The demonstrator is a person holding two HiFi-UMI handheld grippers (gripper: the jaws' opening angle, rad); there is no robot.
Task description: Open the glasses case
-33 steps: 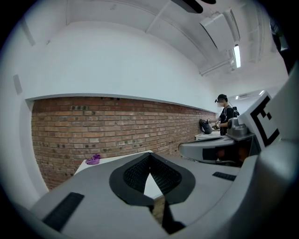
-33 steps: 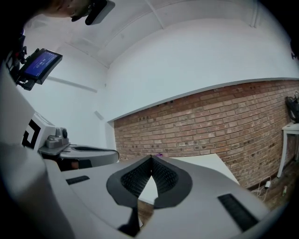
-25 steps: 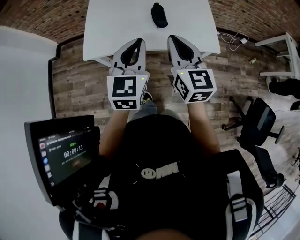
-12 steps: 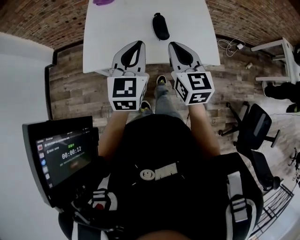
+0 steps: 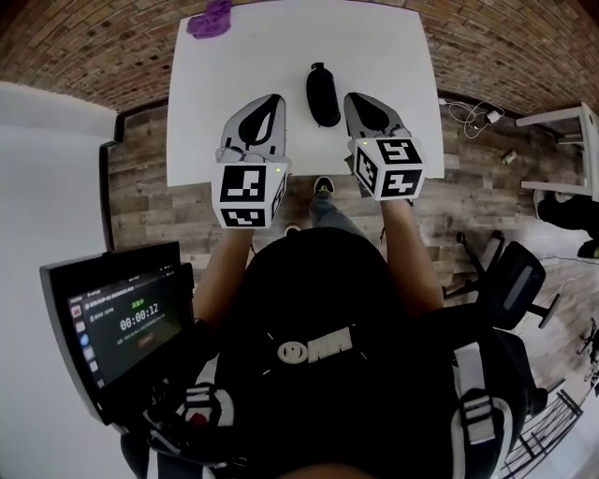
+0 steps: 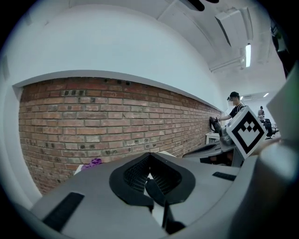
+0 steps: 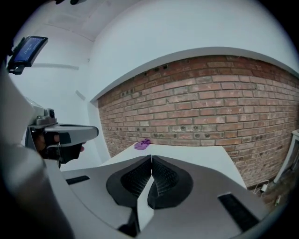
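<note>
- Head view shows the black, oblong, hard-shelled glasses case (image 5: 323, 94) lying lengthwise on the white rectangular worktop (image 5: 393, 47). It looks shut, and nothing touches it.
- The grey two-jaw left tool (image 5: 270, 99), with a marker cube at its rear, hangs just left of the case and apart from it. The left gripper view shows its ribbed black pads (image 6: 138, 172) clenched tip to tip, with nothing between them.
- The matching right tool (image 5: 359, 97) hangs just right of the case, also apart from it. Its pads (image 7: 163, 179) are likewise pressed together on nothing.
- Both tools point past the case's near end, so the case lies in the gap between them. This flanking probably sets up one tool to steady the shell while the other works the lid.
- Opening has not begun. Each tool would have to spread its jaws before it could take hold of the case.
- A small purple object (image 5: 210, 19) lies well beyond the case, toward the far left corner of the worktop. It is clear of any reach toward the case.
- A dark tablet screen (image 5: 122, 318) sits well back from the case, on the person's left, and appears to show a running timer.
</note>
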